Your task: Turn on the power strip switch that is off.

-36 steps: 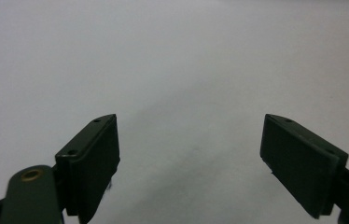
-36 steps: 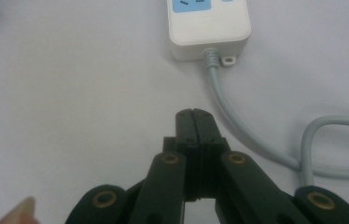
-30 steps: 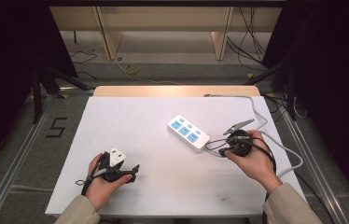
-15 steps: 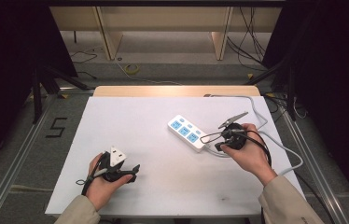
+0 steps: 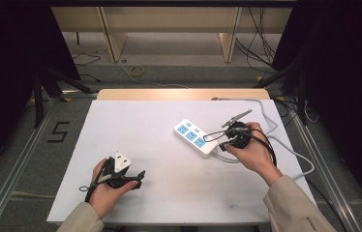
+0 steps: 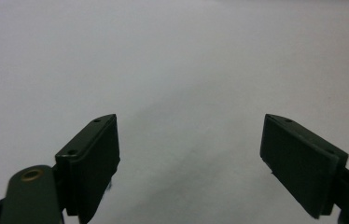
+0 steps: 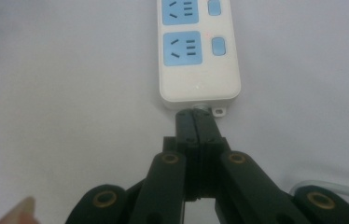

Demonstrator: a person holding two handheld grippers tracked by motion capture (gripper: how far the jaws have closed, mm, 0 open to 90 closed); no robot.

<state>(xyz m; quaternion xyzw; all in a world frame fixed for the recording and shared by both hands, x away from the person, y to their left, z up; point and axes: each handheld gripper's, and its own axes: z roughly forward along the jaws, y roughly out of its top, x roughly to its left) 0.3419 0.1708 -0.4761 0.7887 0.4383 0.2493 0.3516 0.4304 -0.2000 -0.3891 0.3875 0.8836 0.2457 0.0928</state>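
Power strip [image 5: 195,137] is seen right of centre on the white table [image 5: 159,193]. Right gripper [image 7: 194,117] is closed, holding nothing, tips at the strip's cable end. Left gripper [image 6: 189,158] is held wide open, empty, over bare table.

Power strip [image 7: 196,51] far end cropped (top edge).

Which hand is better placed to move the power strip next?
Right. The right gripper has its shut jaws at the cord end of the power strip. The left gripper sits open near the table's front edge, far from it.
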